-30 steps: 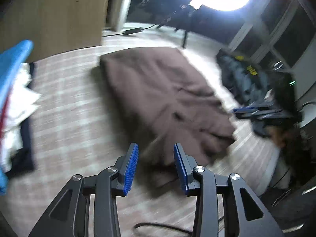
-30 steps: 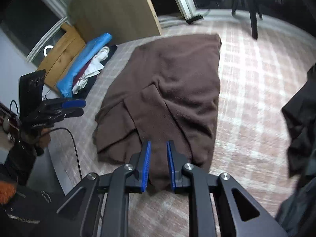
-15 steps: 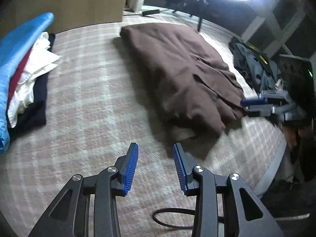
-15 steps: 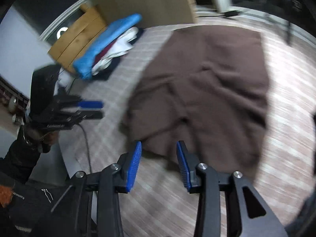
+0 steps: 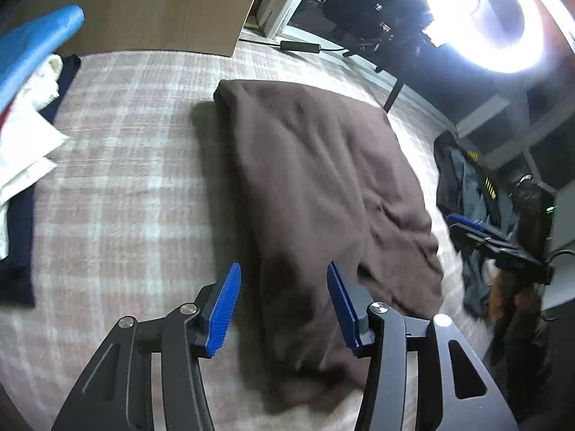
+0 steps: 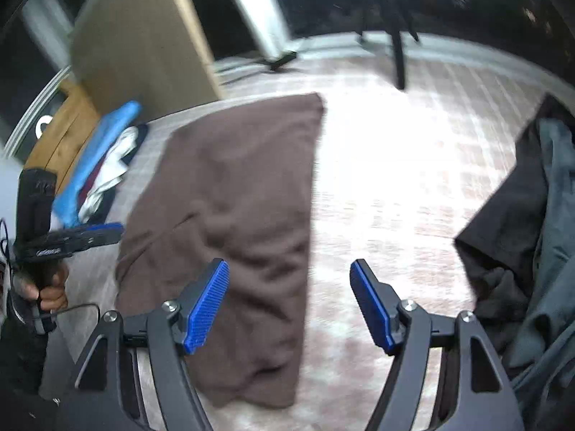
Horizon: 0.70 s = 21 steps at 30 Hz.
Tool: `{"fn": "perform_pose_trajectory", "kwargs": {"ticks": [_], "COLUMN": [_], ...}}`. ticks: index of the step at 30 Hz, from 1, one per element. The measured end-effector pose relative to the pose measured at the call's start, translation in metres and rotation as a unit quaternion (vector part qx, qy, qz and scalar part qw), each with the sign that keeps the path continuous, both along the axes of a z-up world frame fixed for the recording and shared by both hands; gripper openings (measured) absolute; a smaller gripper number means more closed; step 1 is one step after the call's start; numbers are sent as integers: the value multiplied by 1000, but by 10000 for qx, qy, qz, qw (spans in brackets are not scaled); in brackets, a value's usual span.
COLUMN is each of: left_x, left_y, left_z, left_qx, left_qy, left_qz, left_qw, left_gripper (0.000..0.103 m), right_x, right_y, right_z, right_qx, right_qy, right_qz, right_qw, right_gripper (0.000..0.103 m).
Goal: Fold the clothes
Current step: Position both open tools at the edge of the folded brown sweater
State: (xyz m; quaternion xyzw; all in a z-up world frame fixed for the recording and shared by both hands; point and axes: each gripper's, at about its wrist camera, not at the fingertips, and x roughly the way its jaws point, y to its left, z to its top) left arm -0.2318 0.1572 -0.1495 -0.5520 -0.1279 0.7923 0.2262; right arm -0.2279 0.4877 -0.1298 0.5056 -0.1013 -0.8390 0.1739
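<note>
Since half a second ago both fingers have spread wider, empty; the left gripper (image 5: 282, 309) now straddles the near end of the long brown fleece garment (image 5: 323, 186), lying lengthwise away on the plaid bed (image 5: 118, 186); the right gripper (image 6: 289, 305) hangs over its right edge

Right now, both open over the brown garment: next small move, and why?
Probably lower the left hand-held gripper onto the brown garment's near edge and pinch it: its fingers are open astride that edge, and the right hand-held gripper holds nothing either.
</note>
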Motion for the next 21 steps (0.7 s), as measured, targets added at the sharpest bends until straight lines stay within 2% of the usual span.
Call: {"fn": "perform_pose_trajectory", "kwargs": {"ticks": [4, 9, 16, 21], "left_x": [-9, -10, -15, -17], "left_y": [-1, -2, 4, 13], "left_z": [-11, -17, -19, -24], "left_qx": [61, 51, -58, -128], "left_qy": [-276, -388, -321, -333], "left_qz": [114, 146, 289, 275], "left_qw": [9995, 9991, 9990, 9990], "left_gripper": [54, 62, 62, 64], "right_x": [-17, -27, -41, -43], "right_y": [1, -17, -29, -25], "right_z": [-16, -24, -31, -36], "right_qx": [-491, -346, -105, -327], "right_qy": [-263, -279, -244, -217], "right_qz": [-12, 173, 245, 242], "right_qw": [9984, 9989, 9993, 9989], "right_gripper": [69, 69, 69, 72]}}
